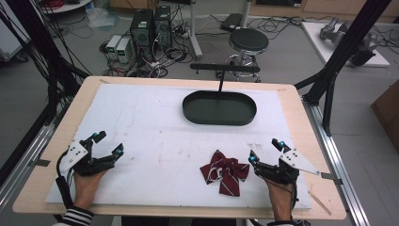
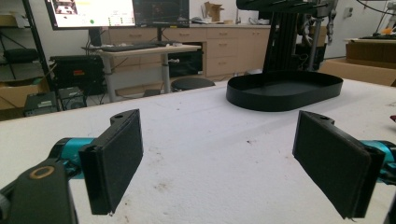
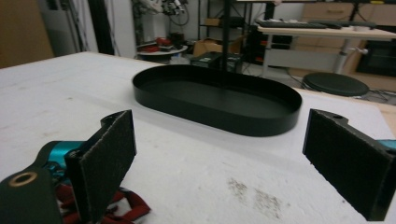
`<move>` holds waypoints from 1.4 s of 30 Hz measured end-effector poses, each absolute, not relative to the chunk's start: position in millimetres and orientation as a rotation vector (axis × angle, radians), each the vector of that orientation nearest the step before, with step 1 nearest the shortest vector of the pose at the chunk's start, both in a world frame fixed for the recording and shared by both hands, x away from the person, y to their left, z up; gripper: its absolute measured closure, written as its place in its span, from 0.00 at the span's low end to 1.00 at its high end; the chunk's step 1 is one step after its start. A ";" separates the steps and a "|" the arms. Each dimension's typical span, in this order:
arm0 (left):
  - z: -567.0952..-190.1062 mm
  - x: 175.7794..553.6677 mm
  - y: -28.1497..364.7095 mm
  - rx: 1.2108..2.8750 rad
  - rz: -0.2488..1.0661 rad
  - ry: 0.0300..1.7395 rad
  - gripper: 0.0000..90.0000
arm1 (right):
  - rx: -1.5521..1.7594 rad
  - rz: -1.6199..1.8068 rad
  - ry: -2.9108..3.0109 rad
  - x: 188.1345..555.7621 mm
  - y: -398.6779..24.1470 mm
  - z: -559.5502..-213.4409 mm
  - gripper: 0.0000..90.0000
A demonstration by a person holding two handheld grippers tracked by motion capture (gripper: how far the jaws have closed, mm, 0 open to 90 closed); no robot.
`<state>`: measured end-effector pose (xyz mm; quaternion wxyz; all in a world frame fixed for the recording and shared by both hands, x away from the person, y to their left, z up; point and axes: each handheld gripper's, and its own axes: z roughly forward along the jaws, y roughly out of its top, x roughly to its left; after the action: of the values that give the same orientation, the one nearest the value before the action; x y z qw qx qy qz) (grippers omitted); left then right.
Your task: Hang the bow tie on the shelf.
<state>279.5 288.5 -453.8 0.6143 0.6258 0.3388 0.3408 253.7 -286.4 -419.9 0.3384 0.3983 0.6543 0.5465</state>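
White foam [image 1: 155,141] covers most of the wooden table [image 1: 301,122], and it has some small brown marks on it. At the far side of the foam sits a black oval tray [image 1: 219,108] with low walls and a bare floor. Near the front edge, toward the right, lies a dark red bow [image 1: 226,172] with thin white stripes, all crumpled up. The person's right hand [image 1: 277,197] holds the right gripper [image 1: 265,151] just beside the bow, on its right side, with the jaws spread wide and nothing between them. In the right gripper view a bit of the red bow [image 3: 133,207] peeks out low by the left jaw, and the tray [image 3: 219,100] is straight ahead. The left hand [image 1: 87,186], with a striped sleeve [image 1: 75,217], holds the left gripper [image 1: 108,143] at the front left, well apart from the bow. Its jaws are spread wide too and grip nothing. Behind the table stands a black round stool [image 1: 248,40] on the floor.
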 end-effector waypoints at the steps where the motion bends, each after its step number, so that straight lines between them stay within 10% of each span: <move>1: -453.7 279.5 288.6 1.443 0.784 0.781 0.18 | 1.027 1.431 1.713 252.8 -284.7 -416.9 0.10; 42: -453.9 279.5 289.1 1.440 0.781 0.781 0.18 | 0.540 1.379 2.386 241.7 -212.3 -383.8 0.20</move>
<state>279.5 289.1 -453.9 0.6158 0.6253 0.3389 0.3391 241.7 -212.3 -383.8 0.1656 0.1897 0.8379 0.4842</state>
